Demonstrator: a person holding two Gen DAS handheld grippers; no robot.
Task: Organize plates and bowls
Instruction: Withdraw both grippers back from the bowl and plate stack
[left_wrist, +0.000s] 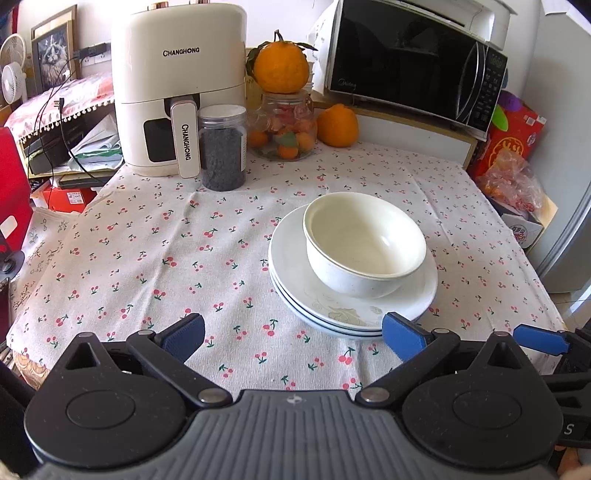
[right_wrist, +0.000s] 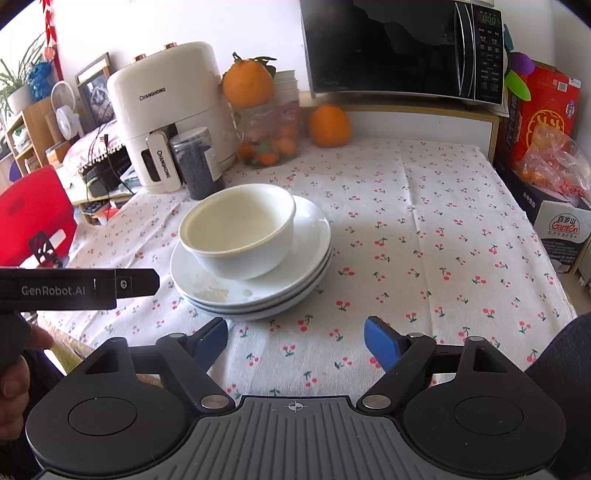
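Left wrist view: white bowl (left_wrist: 364, 243) sat nested on stacked plates (left_wrist: 332, 312) mid-table; left gripper (left_wrist: 293, 334) and right gripper (right_wrist: 295, 339) both gaped empty, near. Stacking looked finished; next, probably just back off.

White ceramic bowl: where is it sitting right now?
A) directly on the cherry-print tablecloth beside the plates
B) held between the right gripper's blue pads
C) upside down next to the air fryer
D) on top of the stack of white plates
D: the white ceramic bowl rests upright on the stack of white plates, and both open grippers are clear of it.
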